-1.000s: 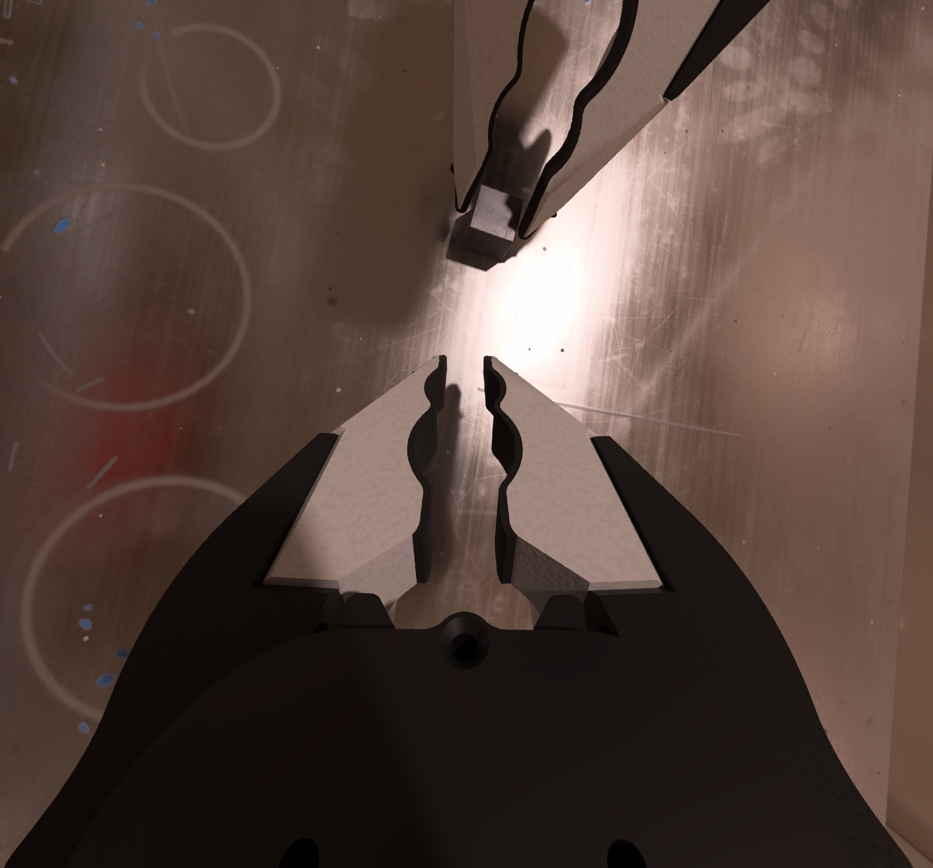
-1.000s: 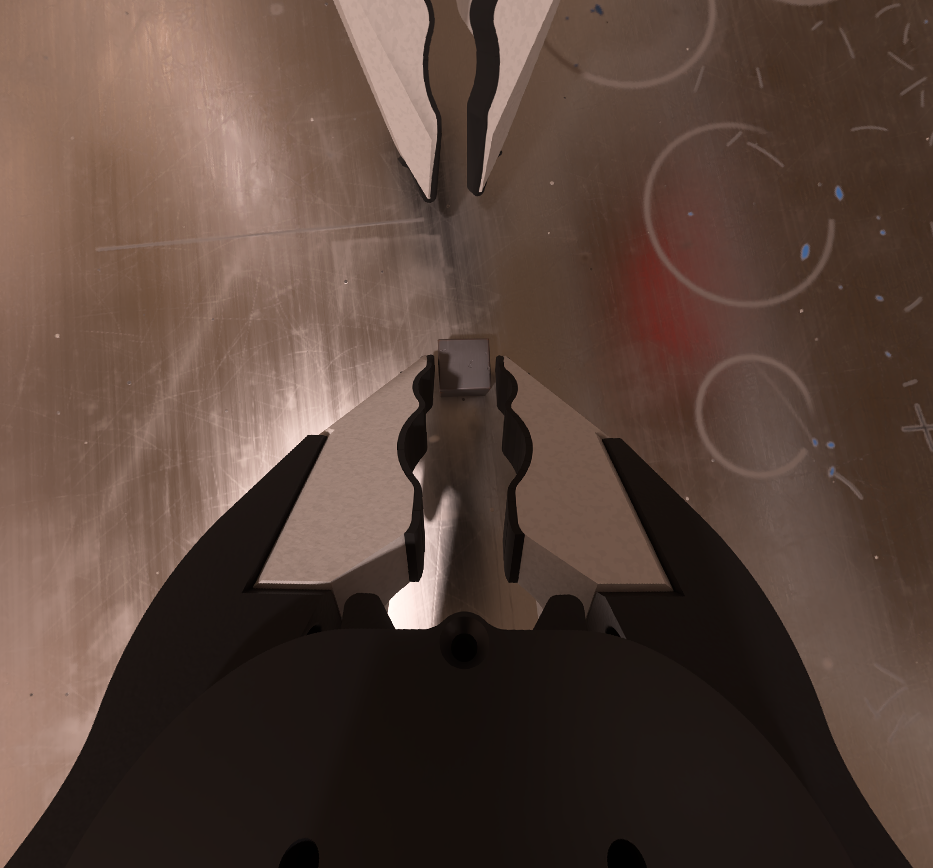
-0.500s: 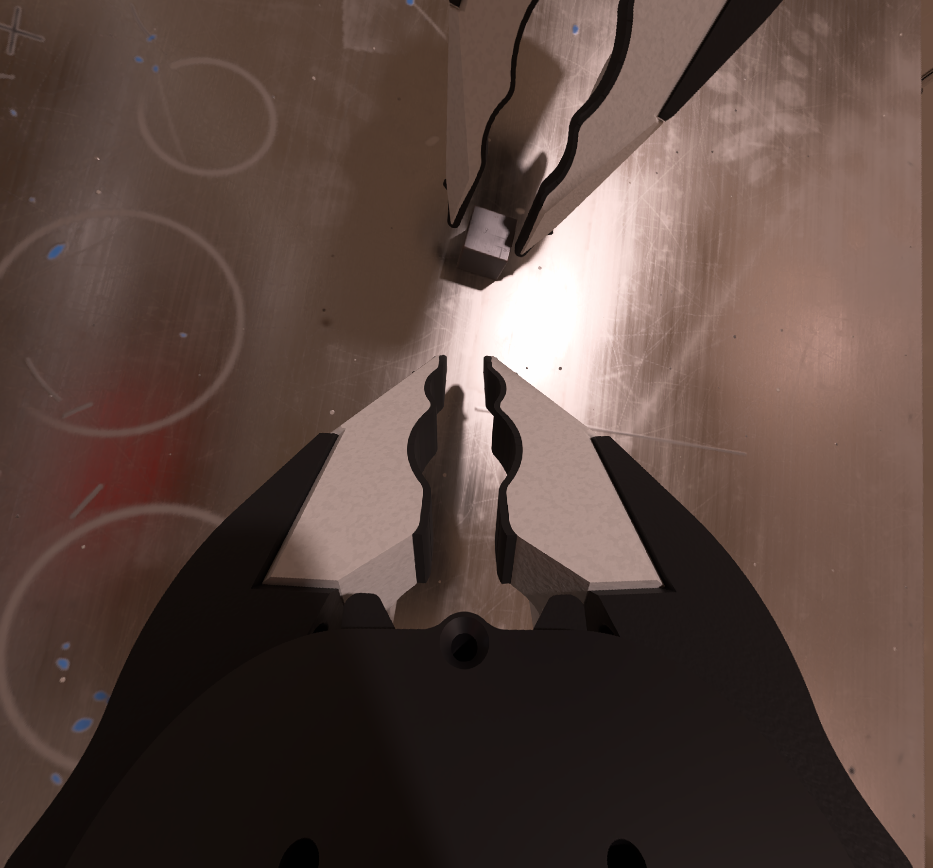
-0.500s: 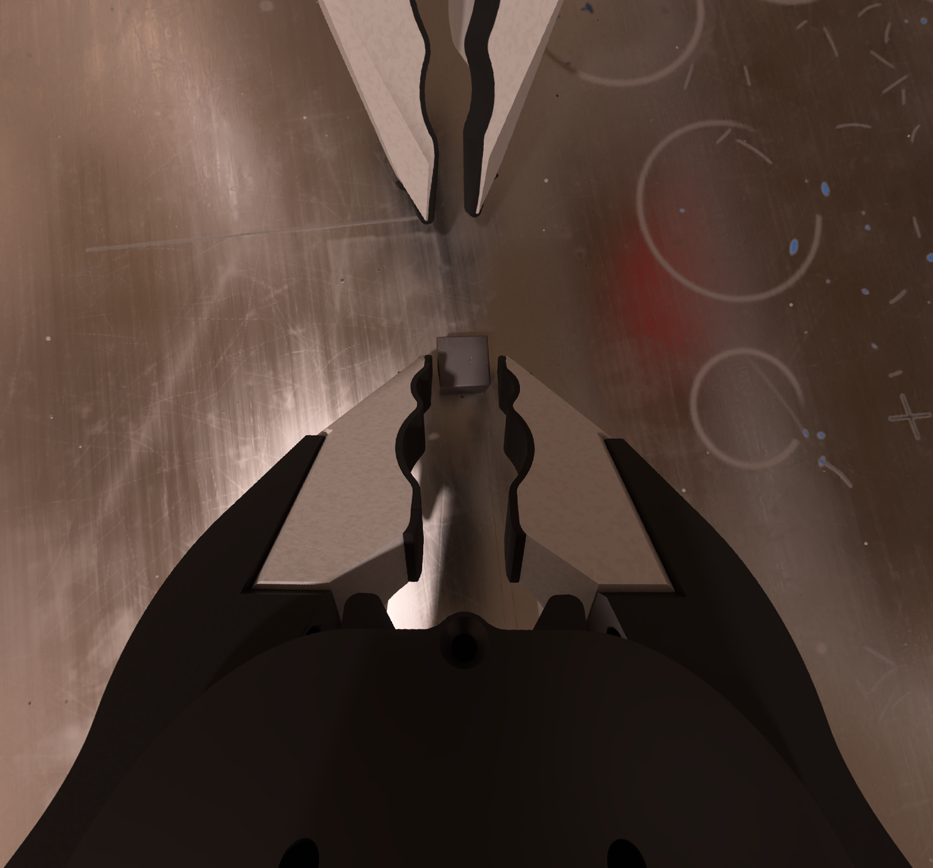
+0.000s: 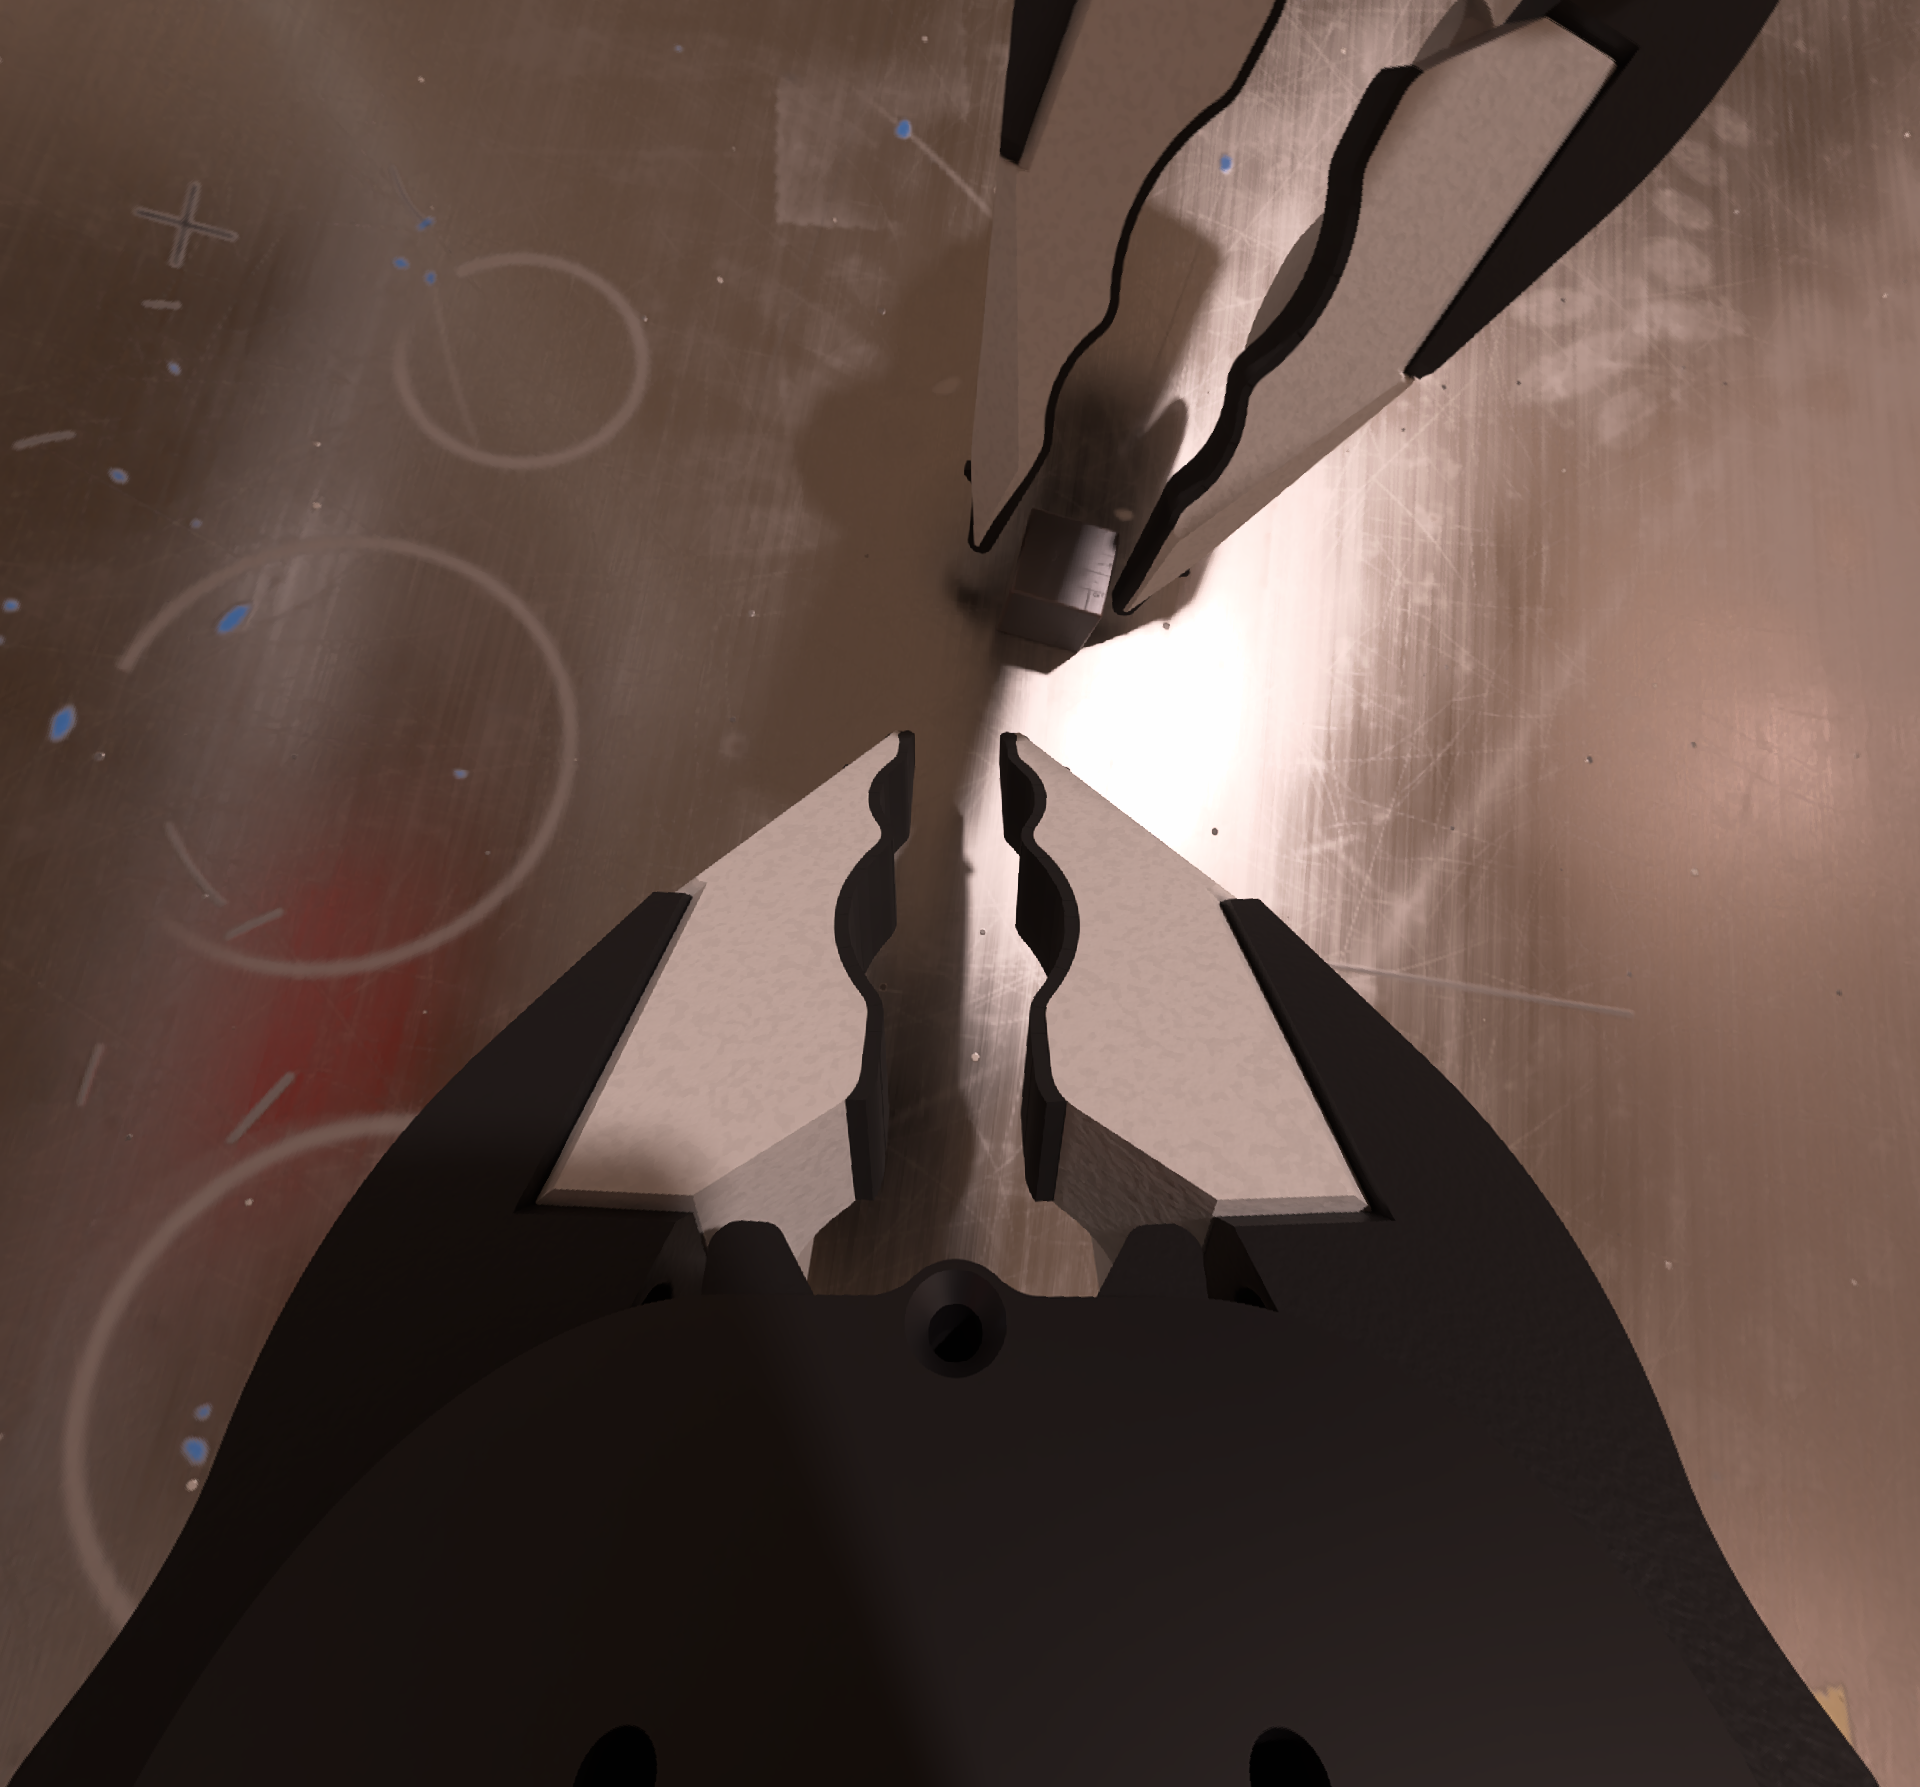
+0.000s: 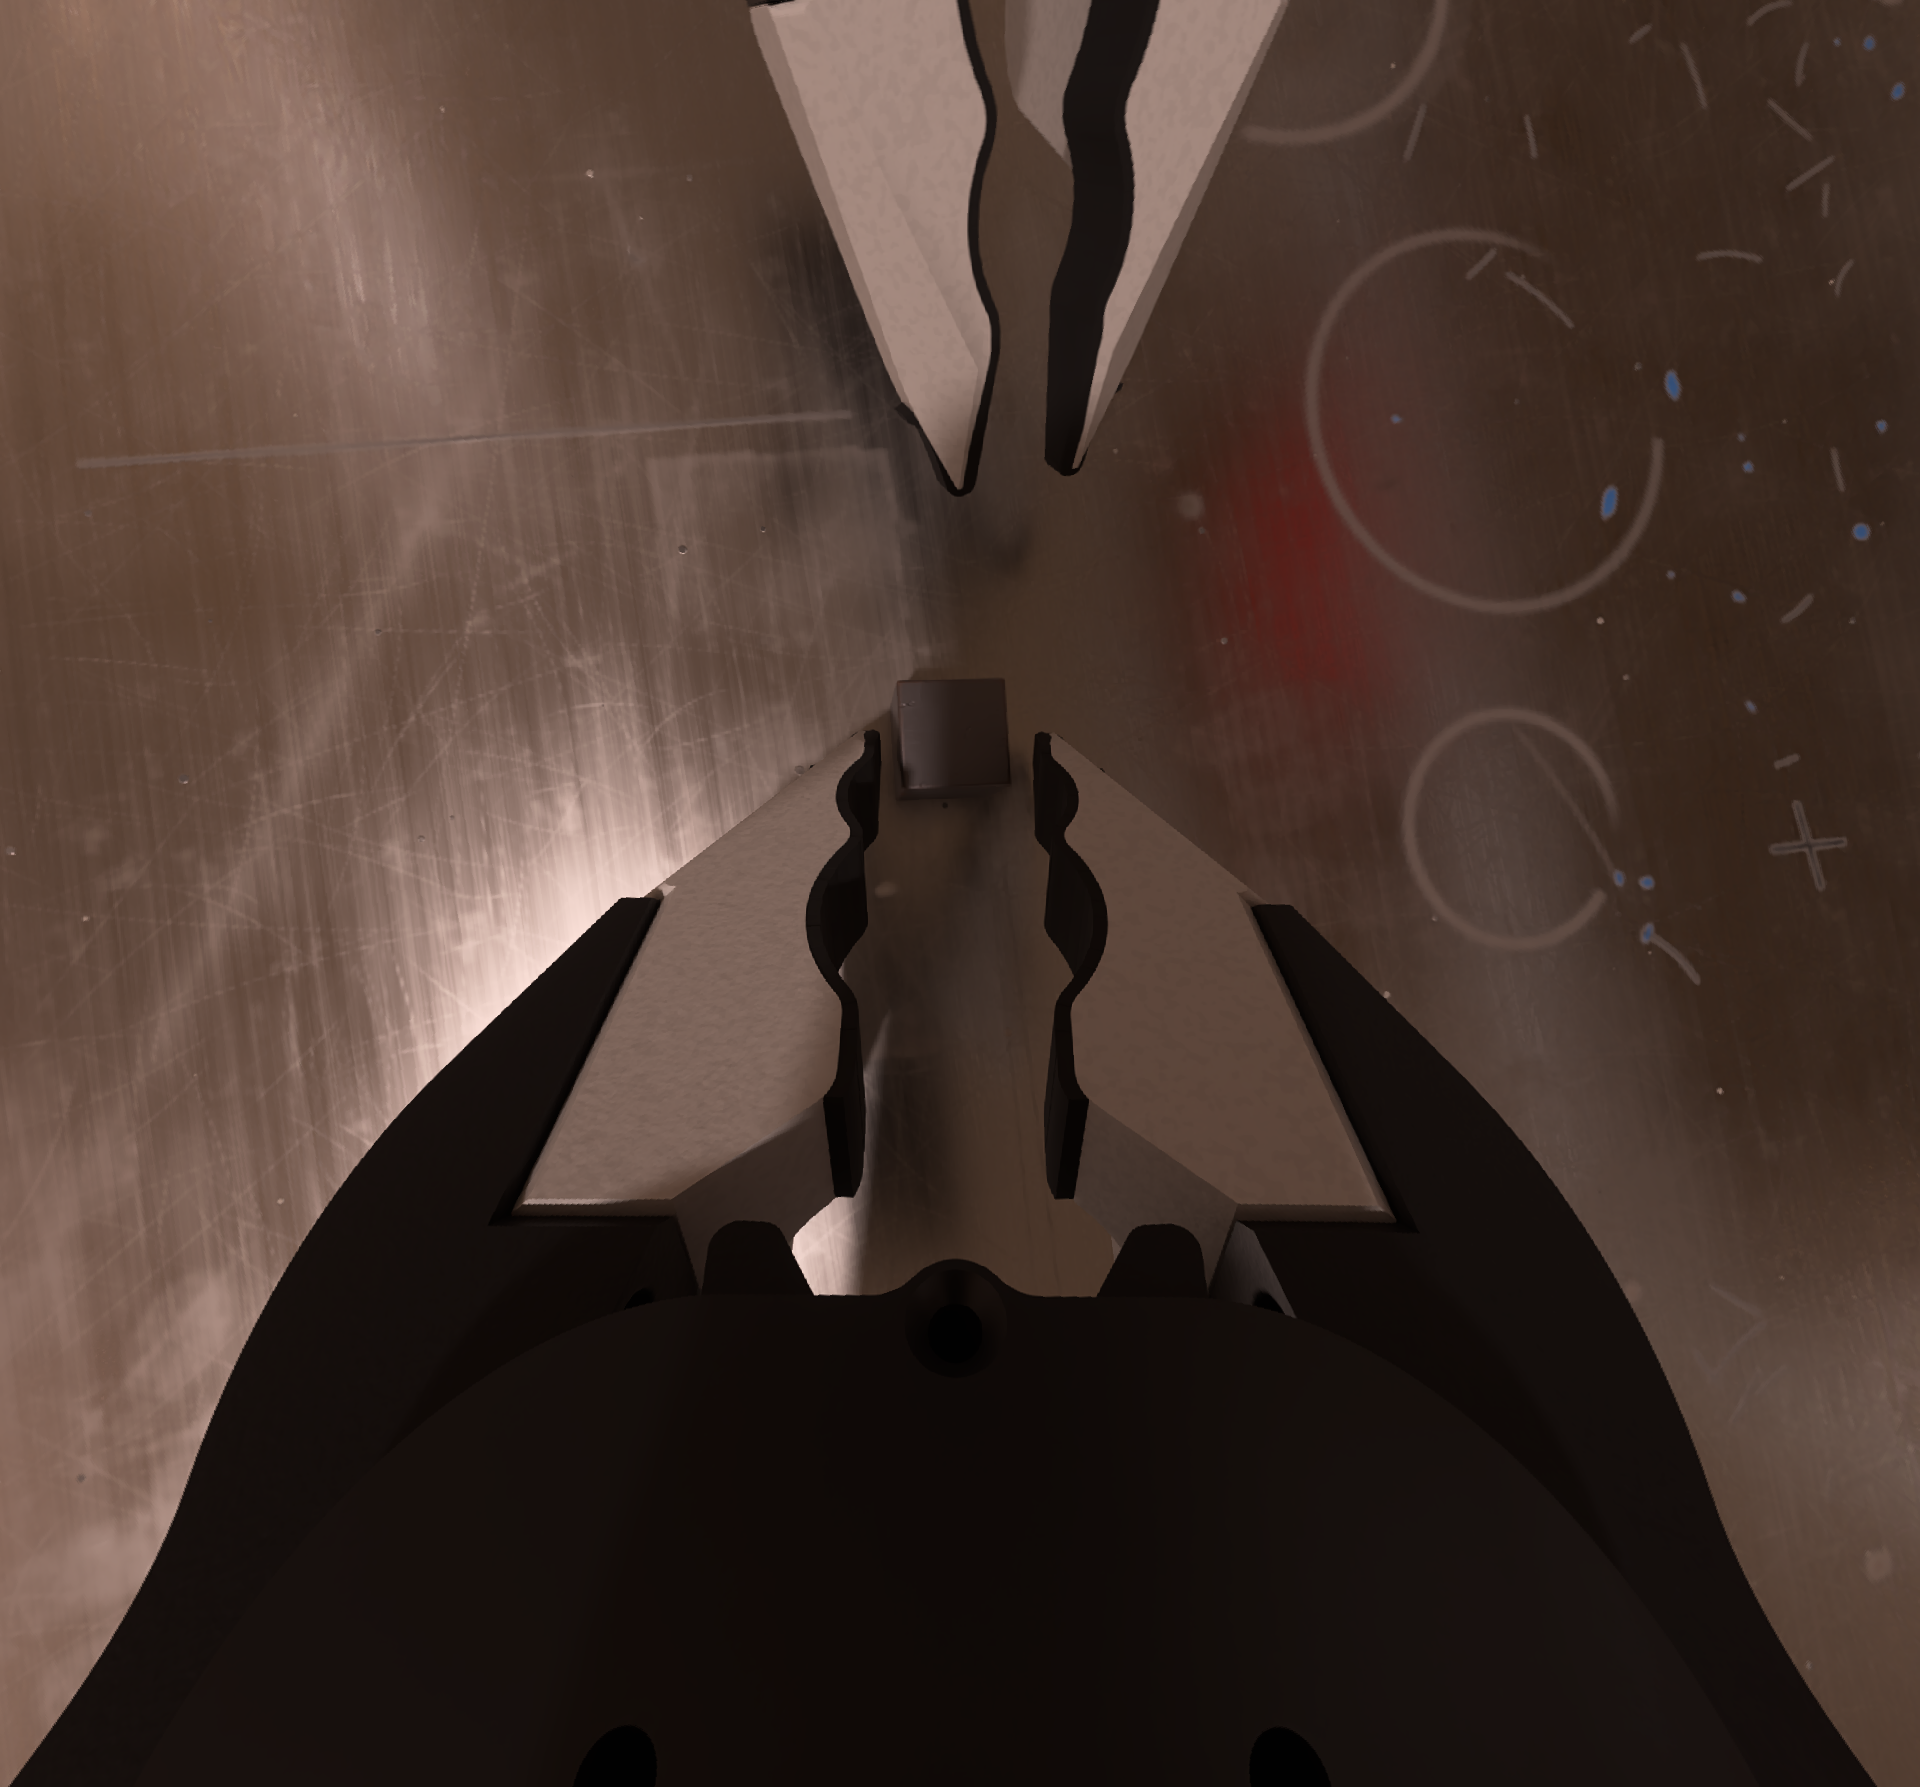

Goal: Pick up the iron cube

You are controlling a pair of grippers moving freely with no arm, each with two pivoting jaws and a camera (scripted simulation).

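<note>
The iron cube (image 6: 953, 735) is a small dark grey block on the scratched metal table (image 6: 416, 594). My right gripper (image 6: 956, 742) is open, with its two fingertips on either side of the cube and a thin gap showing on each side. In the left wrist view the cube (image 5: 1060, 584) sits between the right gripper's tips (image 5: 1049, 574), low at the table. My left gripper (image 5: 956, 742) is empty, its jaws only narrowly apart, a short way in front of the cube. It faces the right gripper and also shows in the right wrist view (image 6: 1010, 478).
The table (image 5: 1558, 802) bears pale ring marks (image 5: 353, 761), a red smear (image 5: 312, 1041), blue specks and a bright glare patch (image 5: 1132, 698). A table edge with a tan strip (image 5: 1860, 1727) shows at the lower right of the left wrist view.
The two grippers have drawn closer to each other, tip to tip. The right gripper's jaws stand slightly wider around the cube. The cube has stayed between the right fingertips.
</note>
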